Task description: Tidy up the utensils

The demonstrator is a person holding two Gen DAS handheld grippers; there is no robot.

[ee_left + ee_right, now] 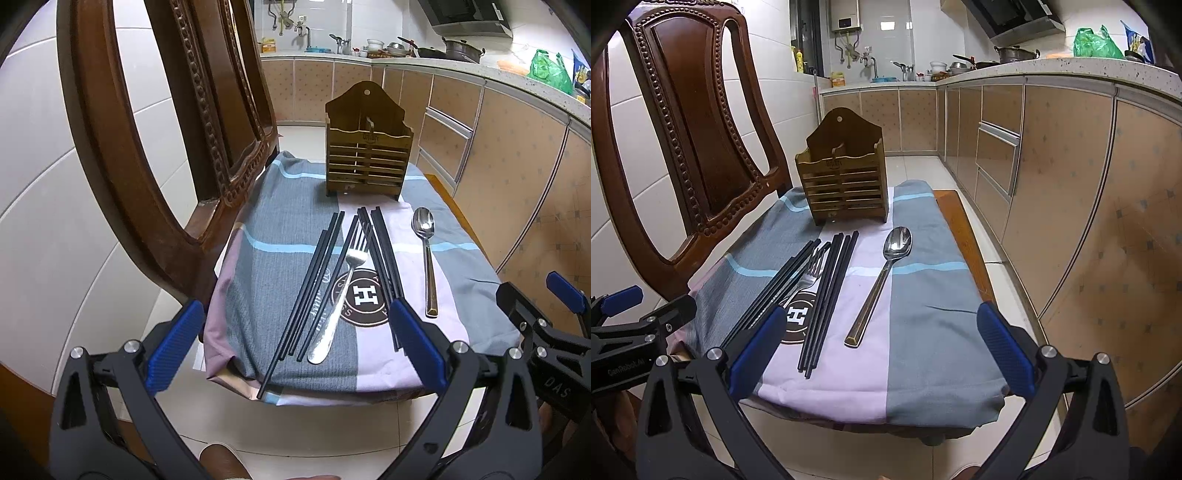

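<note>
A brown slatted wooden utensil holder (pixel 367 162) (pixel 844 184) stands upright at the far end of a cloth-covered seat (pixel 258 280) (pixel 931 295). In front of it lie several black chopsticks (pixel 314 284) (pixel 827 295), a steel fork (pixel 341 291) (pixel 809 273) among them, and a steel spoon (pixel 426 254) (pixel 882 280) to the right. My left gripper (pixel 295 347) is open and empty, held before the near edge, in line with the fork and chopsticks. My right gripper (pixel 882 350) is open and empty, in line with the spoon's handle.
A carved wooden chair back (pixel 155 147) (pixel 694 140) rises along the left of the seat. Kitchen cabinets (pixel 517 166) (pixel 1071 184) run along the right, with tiled floor (pixel 1008 251) between. Each gripper shows at the other view's edge: the right (pixel 546 325), the left (pixel 631 332).
</note>
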